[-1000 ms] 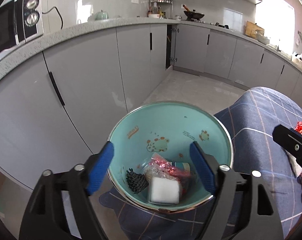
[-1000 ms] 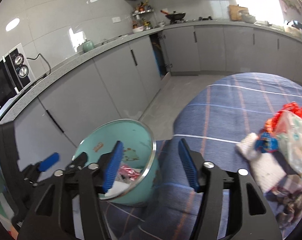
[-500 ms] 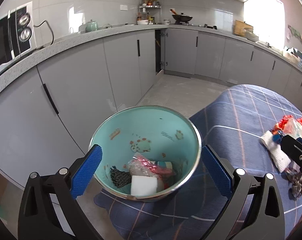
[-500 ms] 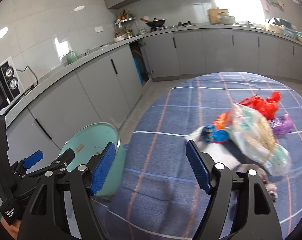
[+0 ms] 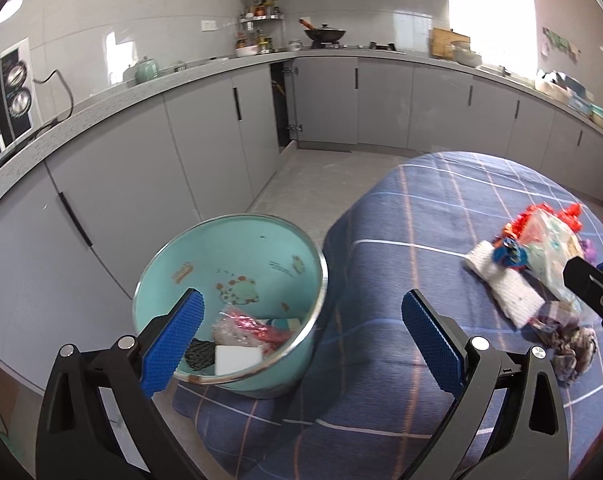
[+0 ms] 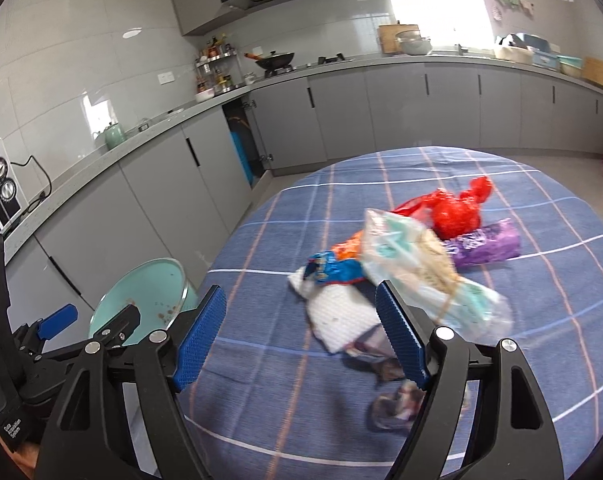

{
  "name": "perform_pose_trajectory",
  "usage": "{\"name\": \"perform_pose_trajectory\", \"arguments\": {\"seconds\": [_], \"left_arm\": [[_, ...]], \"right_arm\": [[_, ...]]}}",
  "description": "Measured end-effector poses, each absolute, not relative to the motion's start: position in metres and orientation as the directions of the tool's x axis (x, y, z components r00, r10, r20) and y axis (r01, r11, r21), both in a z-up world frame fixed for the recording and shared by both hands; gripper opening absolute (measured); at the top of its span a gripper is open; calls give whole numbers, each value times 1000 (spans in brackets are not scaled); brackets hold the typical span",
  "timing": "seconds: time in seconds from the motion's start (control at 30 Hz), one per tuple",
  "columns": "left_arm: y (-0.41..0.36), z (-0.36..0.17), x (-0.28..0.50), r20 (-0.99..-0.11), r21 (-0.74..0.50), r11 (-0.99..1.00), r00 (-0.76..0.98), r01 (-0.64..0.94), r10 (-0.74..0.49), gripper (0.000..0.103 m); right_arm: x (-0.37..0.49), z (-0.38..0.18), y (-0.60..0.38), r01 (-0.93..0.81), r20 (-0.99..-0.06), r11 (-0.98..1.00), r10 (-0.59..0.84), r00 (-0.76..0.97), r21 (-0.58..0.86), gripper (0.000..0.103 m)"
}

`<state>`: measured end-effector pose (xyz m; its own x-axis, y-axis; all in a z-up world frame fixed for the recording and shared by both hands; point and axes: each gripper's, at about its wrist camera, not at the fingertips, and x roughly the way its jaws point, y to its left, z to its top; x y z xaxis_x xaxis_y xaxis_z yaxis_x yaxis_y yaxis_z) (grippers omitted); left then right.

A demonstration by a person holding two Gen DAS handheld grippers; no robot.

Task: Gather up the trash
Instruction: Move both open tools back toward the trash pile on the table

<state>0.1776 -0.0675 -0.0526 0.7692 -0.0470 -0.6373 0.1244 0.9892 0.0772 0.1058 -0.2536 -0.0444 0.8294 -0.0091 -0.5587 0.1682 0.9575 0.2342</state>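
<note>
Several bits of rubbish are heaped together on the blue checked cloth of the worktop [image 6: 541,280], and the right gripper [image 6: 301,336] hovers just short of them with its jaws spread wide and nothing between them. Nearest its reach lies a white paper towel [image 6: 337,320], limp and feather-light by the look of it, so I'd pinch it at a free edge or bunch it in the middle. On top of it sits a crinkled blue snack wrapper [image 6: 333,270], and to the right a clear plastic bag [image 6: 417,276] with something printed inside, slick film that will likely slide unless the jaws gather a fold. Farther off there's a knotted red plastic bag [image 6: 457,210] and a purple wrapper [image 6: 485,246] touching it, both soft and crushable. A dark crumpled scrap [image 6: 397,400] lies nearest of all, blurred, hard to say what it is. Over on the left, the teal bin [image 5: 237,264] stands at the worktop's left edge, already holding a white block, a pink wrapper and something dark. The left gripper [image 5: 297,340] hangs over its rim, jaws wide apart and empty. Nothing here looks heavy or breakable; the risk, I'd say, is dragging two pieces up at once.
</note>
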Motion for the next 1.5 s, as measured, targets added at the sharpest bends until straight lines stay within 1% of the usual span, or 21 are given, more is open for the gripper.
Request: {"name": "perform_pose_trajectory", "arguments": {"seconds": [0.1,0.47,0.53,0.7,0.8,1.07,1.13,1.2,1.33,1.37,1.5], "left_arm": [[-79,-54,174,-637,90,984,768,153,-61,98],[-118,-65,166,-676,37,962,716,271,-176,97],[-125,-67,164,-681,27,956,706,291,-195,97],[-140,-73,159,-689,5,945,686,326,-233,97],[-151,-75,158,-697,6,937,673,351,-247,97],[-186,-79,148,-704,7,906,645,424,-296,97],[-195,-80,144,-706,-7,897,633,442,-317,96],[-204,-82,141,-708,-26,885,616,465,-345,95],[-229,-85,133,-718,-66,848,564,527,-406,85],[-234,-85,131,-720,-75,841,554,536,-418,83],[-256,-88,129,-730,-124,816,505,564,-460,81]], "right_arm": [[99,-46,-265,194,-561,953,-33,827,231,77],[75,-55,-319,293,-590,931,-114,799,217,75],[70,-58,-328,308,-595,928,-129,793,209,71],[60,-66,-347,341,-615,918,-152,774,202,67],[56,-70,-356,352,-626,914,-156,764,202,63],[46,-74,-375,363,-631,908,-160,759,208,58],[42,-73,-381,368,-632,906,-163,758,208,52],[38,-74,-387,375,-635,903,-167,754,207,48],[29,-75,-401,397,-640,893,-180,747,212,43],[27,-76,-405,404,-641,889,-184,745,214,43],[18,-75,-416,422,-639,879,-197,744,221,43]]}}
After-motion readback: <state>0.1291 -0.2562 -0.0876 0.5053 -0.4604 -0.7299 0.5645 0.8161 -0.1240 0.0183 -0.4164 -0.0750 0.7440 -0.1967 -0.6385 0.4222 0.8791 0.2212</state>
